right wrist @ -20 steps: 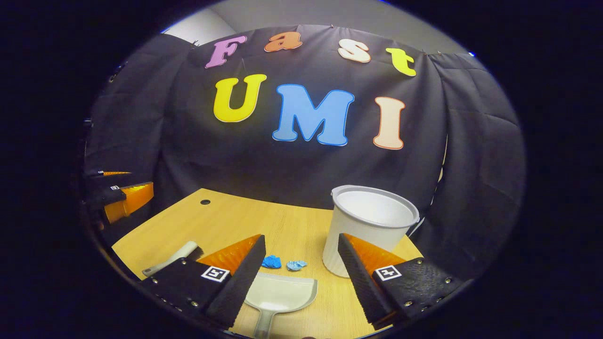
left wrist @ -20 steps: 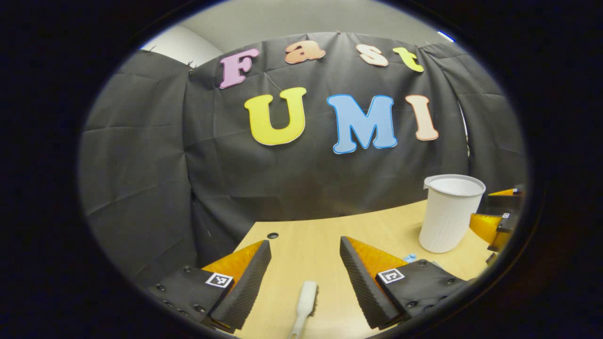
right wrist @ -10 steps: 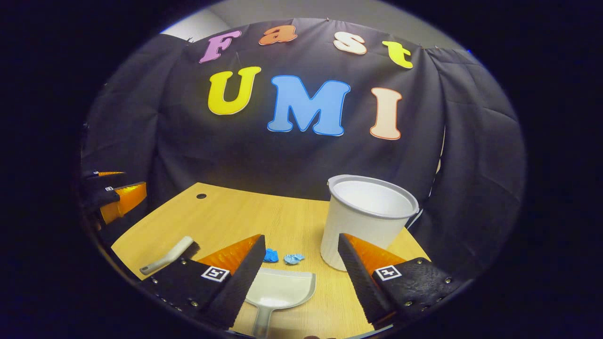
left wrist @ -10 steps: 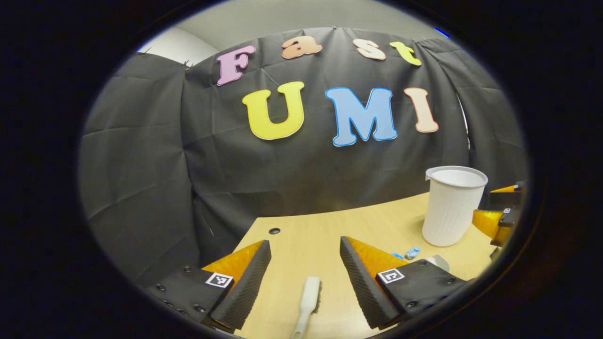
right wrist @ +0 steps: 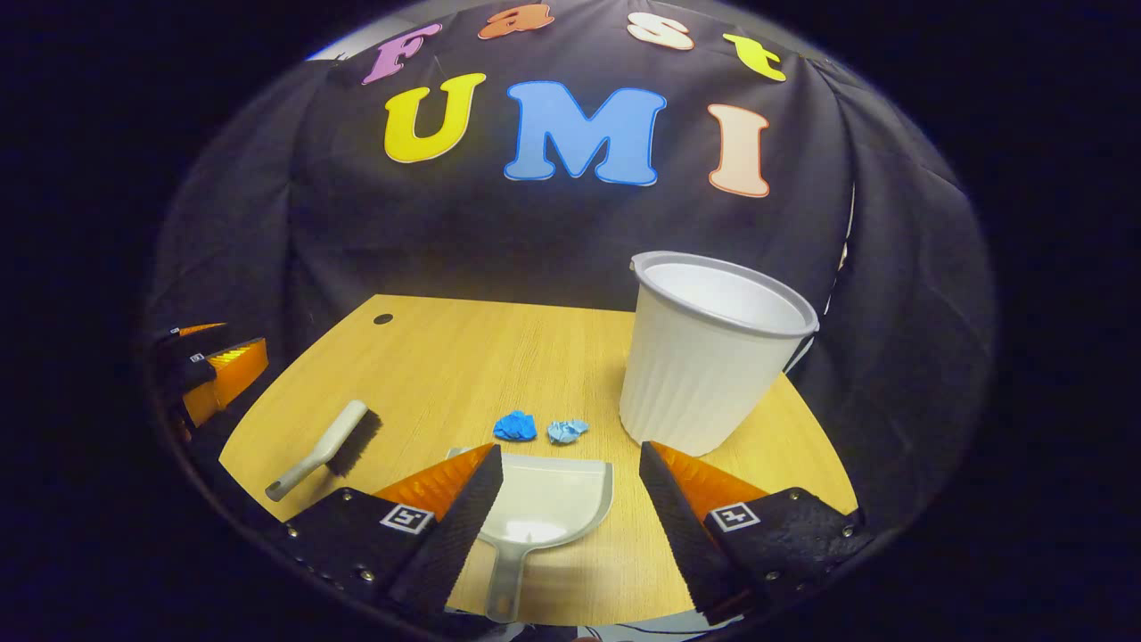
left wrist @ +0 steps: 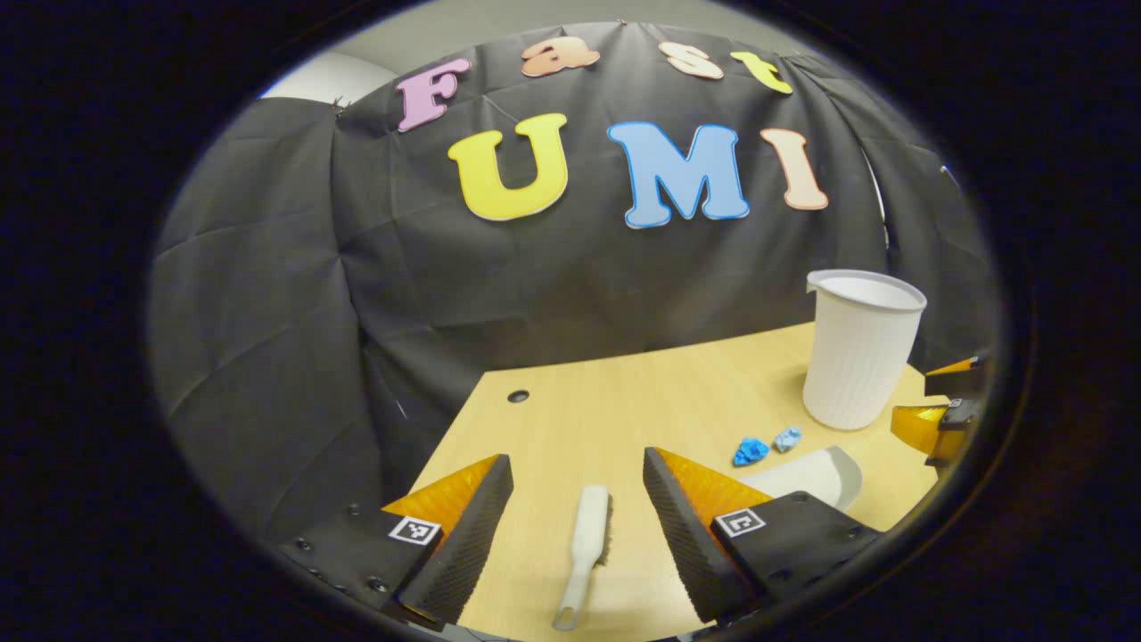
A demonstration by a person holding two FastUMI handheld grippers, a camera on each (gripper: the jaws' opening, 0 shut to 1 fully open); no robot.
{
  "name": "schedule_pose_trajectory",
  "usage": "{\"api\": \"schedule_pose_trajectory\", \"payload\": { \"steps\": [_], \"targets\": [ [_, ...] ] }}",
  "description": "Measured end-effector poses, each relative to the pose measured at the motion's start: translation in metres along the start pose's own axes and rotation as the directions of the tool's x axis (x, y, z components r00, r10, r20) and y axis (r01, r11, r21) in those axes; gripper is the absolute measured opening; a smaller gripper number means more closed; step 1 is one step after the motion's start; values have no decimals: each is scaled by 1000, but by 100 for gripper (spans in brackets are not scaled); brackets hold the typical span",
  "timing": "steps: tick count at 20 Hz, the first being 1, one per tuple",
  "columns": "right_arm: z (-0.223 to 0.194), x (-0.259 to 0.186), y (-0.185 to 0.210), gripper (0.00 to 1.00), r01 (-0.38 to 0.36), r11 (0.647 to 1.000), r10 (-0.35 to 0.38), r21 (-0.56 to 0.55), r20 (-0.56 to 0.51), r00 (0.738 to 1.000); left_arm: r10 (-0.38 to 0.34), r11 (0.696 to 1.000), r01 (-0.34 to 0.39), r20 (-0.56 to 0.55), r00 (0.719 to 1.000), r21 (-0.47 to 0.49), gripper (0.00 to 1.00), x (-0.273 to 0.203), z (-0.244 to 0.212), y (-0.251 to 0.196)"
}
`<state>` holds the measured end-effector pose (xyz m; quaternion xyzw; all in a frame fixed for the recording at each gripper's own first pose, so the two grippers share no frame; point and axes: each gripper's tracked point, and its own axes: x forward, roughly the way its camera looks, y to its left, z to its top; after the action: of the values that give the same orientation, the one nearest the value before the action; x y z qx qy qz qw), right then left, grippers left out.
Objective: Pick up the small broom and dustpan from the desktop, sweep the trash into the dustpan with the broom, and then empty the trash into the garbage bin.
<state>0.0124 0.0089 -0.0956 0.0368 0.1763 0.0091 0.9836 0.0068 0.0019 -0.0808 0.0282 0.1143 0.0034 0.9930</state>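
In the left gripper view a small pale broom [left wrist: 586,551] lies on the wooden desktop [left wrist: 624,401], between the fingers of my open left gripper [left wrist: 578,477], which hovers above it. In the right gripper view a pale dustpan [right wrist: 544,508] lies flat, handle toward me, between the fingers of my open right gripper [right wrist: 570,468] above it. Two blue paper scraps [right wrist: 515,426] [right wrist: 567,431] rest just beyond the pan's mouth. The white ribbed bin [right wrist: 709,352] stands upright at the right. The broom [right wrist: 325,439] lies left of the pan, bristles to the right. Dustpan [left wrist: 807,474], scraps [left wrist: 751,451] and bin [left wrist: 857,348] sit to my left gripper's right.
The black cloth wall hangs close behind the desk. A small round hole [right wrist: 382,318] marks the desktop's far left corner. The desk's left edge [left wrist: 437,446] drops off beside the broom. The other gripper [right wrist: 214,374] shows at the left rim of the right gripper view.
Both views have tilted down and drawn toward the desk, so broom, dustpan, scraps and bin show more fully. Both grippers stay open; nothing on the desk has moved.
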Motion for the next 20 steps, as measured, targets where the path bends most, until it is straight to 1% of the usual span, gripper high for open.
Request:
{"api": "schedule_pose_trajectory", "payload": {
  "steps": [2,3,4,5,6,7,8,9,10,11,14,16,17,18,19,20],
  "targets": [
    [-22,3,1,96,-10,1000,11,22,-84,996,0,1000,1,-68,998,11,96,1,-22,2],
    [-36,5,3,97,-14,999,19,37,-128,992,0,1000,2,-104,995,20,100,3,-34,2],
    [-48,6,4,97,-20,998,29,51,-176,984,-3,1000,7,-141,990,28,96,4,-48,2],
    [-61,5,6,97,-24,998,38,66,-220,975,-8,999,14,-179,984,32,100,3,-62,2],
    [-73,6,8,97,-29,996,50,82,-260,964,-11,999,19,-215,976,36,100,4,-73,2],
    [-86,7,11,97,-31,995,59,98,-297,953,-12,999,22,-249,968,40,96,5,-83,3],
    [-96,7,13,97,-33,993,69,115,-330,941,-14,999,27,-276,961,43,100,4,-90,3],
    [-106,6,15,96,-33,991,78,131,-361,929,-16,999,31,-299,954,45,100,1,-99,5],
    [-114,6,18,96,-33,989,87,144,-388,918,-22,998,38,-326,945,43,100,0,-109,4],
    [-125,4,20,96,-35,988,96,151,-415,905,-24,998,41,-351,936,43,96,-3,-118,3],
    [-146,4,26,97,-53,988,118,145,-481,869,-30,998,54,-430,903,42,96,-8,-150,0],
    [-154,5,32,97,-67,989,124,130,-509,852,-35,997,65,-476,879,47,97,-10,-167,-2],
    [-155,6,35,97,-76,990,129,121,-522,843,-32,996,68,-495,868,55,100,-10,-176,-2],
    [-157,6,38,97,-83,990,129,110,-533,836,-26,995,69,-511,859,65,97,-10,-181,-1],
    [-160,9,40,97,-88,991,128,99,-544,830,-19,995,69,-524,852,76,100,-9,-188,0],
    [-162,10,42,97,-92,992,125,87,-555,822,-14,994,71,-535,845,86,100,-8,-192,0]
  ]
}}
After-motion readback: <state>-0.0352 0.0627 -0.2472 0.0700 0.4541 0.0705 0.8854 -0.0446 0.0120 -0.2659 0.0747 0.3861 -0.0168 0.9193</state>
